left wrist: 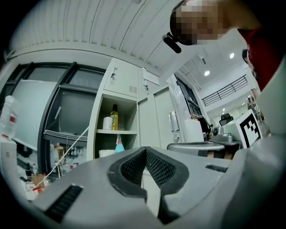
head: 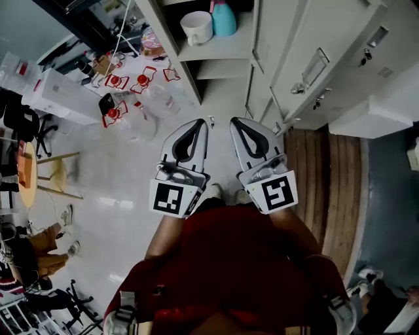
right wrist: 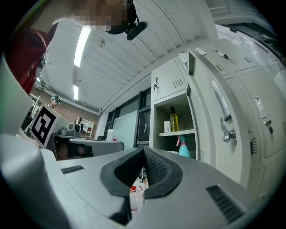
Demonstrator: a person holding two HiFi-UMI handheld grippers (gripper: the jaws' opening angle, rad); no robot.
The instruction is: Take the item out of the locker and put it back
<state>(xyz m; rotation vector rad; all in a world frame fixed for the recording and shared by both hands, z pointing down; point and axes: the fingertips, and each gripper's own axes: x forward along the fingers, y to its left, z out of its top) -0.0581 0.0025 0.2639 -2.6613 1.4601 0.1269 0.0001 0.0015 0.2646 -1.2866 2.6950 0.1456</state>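
The open locker (head: 216, 49) stands ahead of me. On its lower shelf sit a white cup (head: 196, 27) and a teal spray bottle (head: 223, 18). The left gripper view also shows a yellow oil bottle (left wrist: 115, 117) and a white container (left wrist: 107, 123) on the shelf above the spray bottle (left wrist: 119, 144). My left gripper (head: 203, 122) (left wrist: 145, 148) and right gripper (head: 233, 121) (right wrist: 143, 150) hang side by side in front of the locker, short of it. Both point at it, and both are shut with nothing between the jaws. In the right gripper view the oil bottle (right wrist: 173, 120) and spray bottle (right wrist: 183, 145) show past the jaws.
The locker's door (right wrist: 214, 116) stands open on the right, next to closed lockers with handles (head: 314, 69). On the floor to the left lie red-handled water jugs (head: 114, 82), a white box (head: 59, 97) and a stool (head: 55, 173). A wooden strip (head: 327, 170) runs along the right.
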